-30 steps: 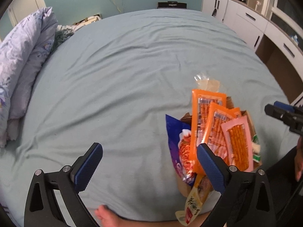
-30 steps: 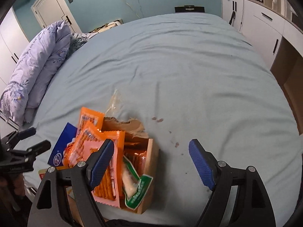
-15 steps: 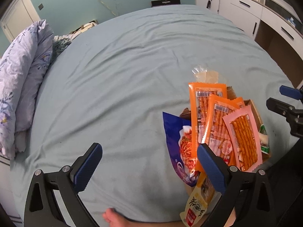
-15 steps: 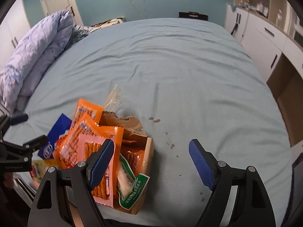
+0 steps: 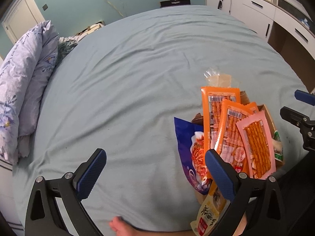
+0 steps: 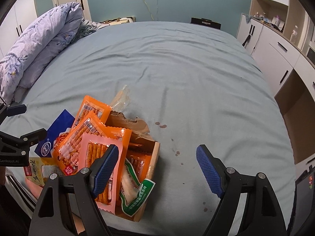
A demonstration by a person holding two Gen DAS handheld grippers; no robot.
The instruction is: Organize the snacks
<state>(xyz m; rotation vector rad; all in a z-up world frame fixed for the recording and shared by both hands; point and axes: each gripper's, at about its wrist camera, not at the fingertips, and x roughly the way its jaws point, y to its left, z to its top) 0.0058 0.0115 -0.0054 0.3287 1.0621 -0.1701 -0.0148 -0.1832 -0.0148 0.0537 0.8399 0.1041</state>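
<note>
Snack sorting judged barely begun: everything is heaped at one torn box and nothing is gripped.

The snack packets (image 5: 234,137) are seen piled in and over a torn cardboard box (image 6: 151,157) near the foot of the bed (image 5: 128,90); a blue bag (image 5: 189,155) and a yellow pouch (image 5: 208,214) are spilled beside it, and a clear wrapper (image 6: 122,98) lies just beyond. The left gripper (image 5: 155,175) is held wide apart over bare sheet, empty. The right gripper (image 6: 157,169) is likewise spread wide and empty, its left finger over the pink packet (image 6: 94,149). No packet appears set out or grouped; the whole sorting is judged left to do.
</note>
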